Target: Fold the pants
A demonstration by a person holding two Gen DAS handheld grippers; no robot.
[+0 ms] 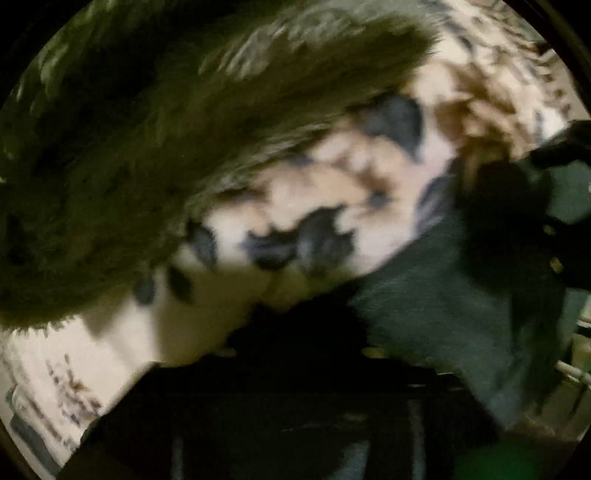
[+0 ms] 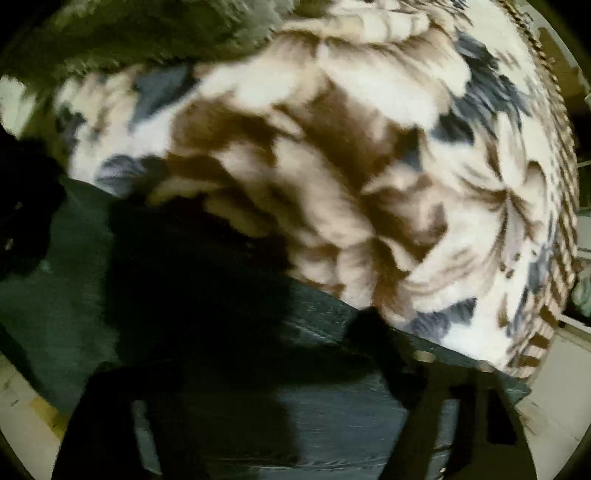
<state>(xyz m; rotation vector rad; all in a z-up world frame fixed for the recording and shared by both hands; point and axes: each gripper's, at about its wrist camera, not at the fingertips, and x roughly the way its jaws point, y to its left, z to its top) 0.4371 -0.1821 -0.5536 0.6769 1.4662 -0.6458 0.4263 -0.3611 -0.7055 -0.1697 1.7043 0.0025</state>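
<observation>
Dark green pants [image 1: 424, 295] lie on a floral blanket; both views are blurred by motion. In the left wrist view my left gripper [image 1: 295, 332] is a dark mass low in the frame over the pants' edge, and I cannot tell how its jaws stand. The right gripper [image 1: 561, 206] shows as a dark shape at the right edge. In the right wrist view the pants [image 2: 66, 288] fill the lower left, and my right gripper [image 2: 280, 369] hangs dark over them. Its fingers [image 2: 424, 406] are spread, with pants cloth between them; grip unclear.
A cream, brown and grey floral blanket [image 2: 369, 166] covers the bed. A shaggy olive-green fleece [image 1: 166, 147] lies at the upper left and also shows in the right wrist view [image 2: 147, 33]. The bed edge and pale floor [image 2: 561, 387] lie at the right.
</observation>
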